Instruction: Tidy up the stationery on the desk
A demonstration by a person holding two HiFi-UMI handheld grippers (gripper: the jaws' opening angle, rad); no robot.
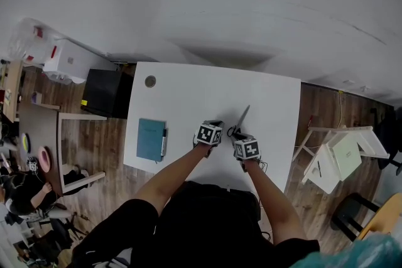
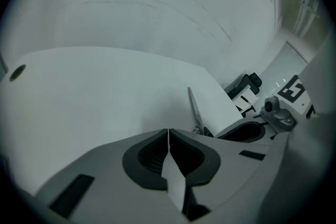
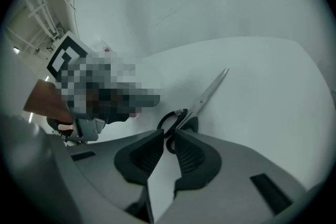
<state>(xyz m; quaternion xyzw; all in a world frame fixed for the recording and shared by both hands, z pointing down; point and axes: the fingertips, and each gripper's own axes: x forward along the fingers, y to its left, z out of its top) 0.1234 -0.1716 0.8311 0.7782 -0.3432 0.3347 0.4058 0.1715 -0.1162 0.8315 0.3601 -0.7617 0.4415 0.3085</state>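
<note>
Right gripper [image 3: 167,133], jaws held partly spread and not yet pinching, is set with its tips at the black handle loops of the scissors [image 3: 205,92]. These lie flat on the white table [image 1: 188,91], long axis running on from the tips and blades pointed away from the person. Left gripper [image 2: 168,136], pressed together on nothing, is held just beside, so the right is judged the nearer; a teal notebook [image 1: 151,139] is seen well apart, leftward.
</note>
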